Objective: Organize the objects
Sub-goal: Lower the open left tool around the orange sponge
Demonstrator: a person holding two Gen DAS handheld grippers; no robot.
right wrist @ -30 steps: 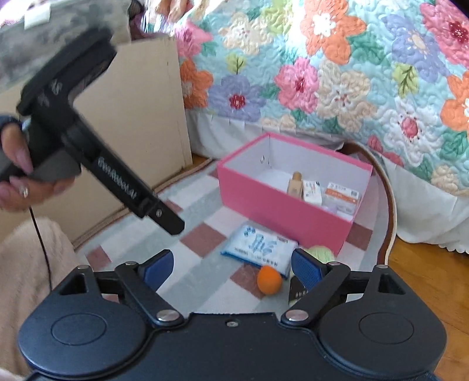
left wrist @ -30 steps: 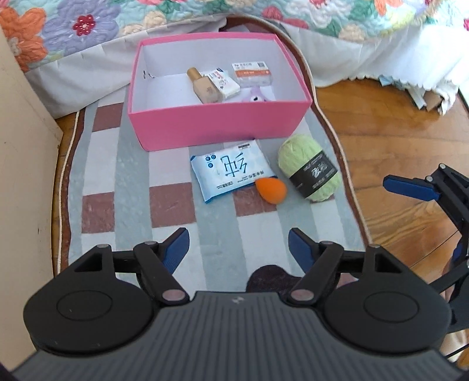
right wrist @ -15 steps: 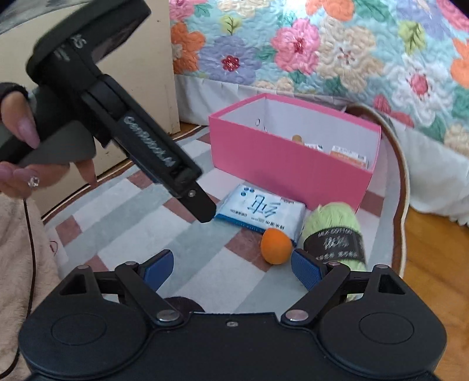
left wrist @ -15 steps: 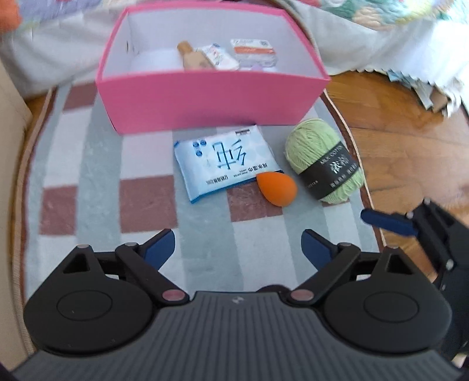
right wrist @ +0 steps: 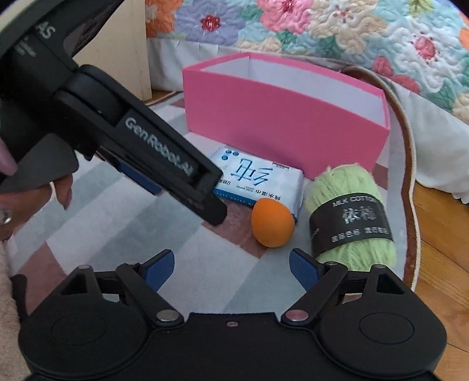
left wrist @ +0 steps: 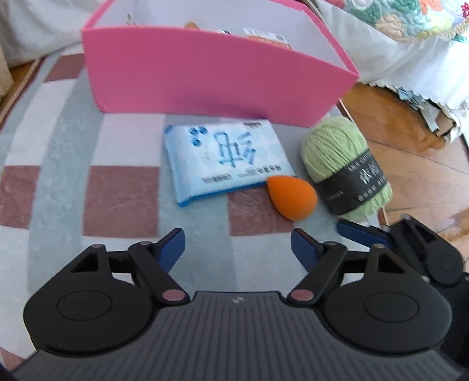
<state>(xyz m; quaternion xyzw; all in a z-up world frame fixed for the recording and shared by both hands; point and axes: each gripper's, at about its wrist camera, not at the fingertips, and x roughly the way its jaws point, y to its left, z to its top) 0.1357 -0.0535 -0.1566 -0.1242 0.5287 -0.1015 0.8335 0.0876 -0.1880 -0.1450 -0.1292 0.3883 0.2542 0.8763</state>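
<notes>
both grippers hang low over the checked rug (left wrist: pixel 123 202), each with its blue-padded jaws spread wide and nothing between them. the left gripper (left wrist: pixel 237 249) points at the wet-wipe pack (left wrist: pixel 225 159), which lies flat on the rug just in front of the pink box (left wrist: pixel 205 76). the orange sponge (left wrist: pixel 291 197) – a little teardrop shape – sits touching the pack's near right corner, and the green yarn ball (left wrist: pixel 346 167) with its black paper band lies just to the right of that, at the rug's edge where the wooden floor (left wrist: pixel 416 152) begins

from the right gripper (right wrist: pixel 231 269) the sponge (right wrist: pixel 272 222) is near and slightly ahead of the open fingers, with the yarn (right wrist: pixel 351 217) beside the right fingertip. the left gripper's black body, held in the person's hand (right wrist: pixel 29 202), reaches in from the left of that view, its tip hovering close to the wipes (right wrist: pixel 258 181) – whether it touches them i cannot tell

the box (right wrist: pixel 281 117) stands open-topped, white inside; over its front wall only the tops of a few small packages show, too hidden to name. behind it a flowered quilt (right wrist: pixel 322 26) drapes down from a bed
</notes>
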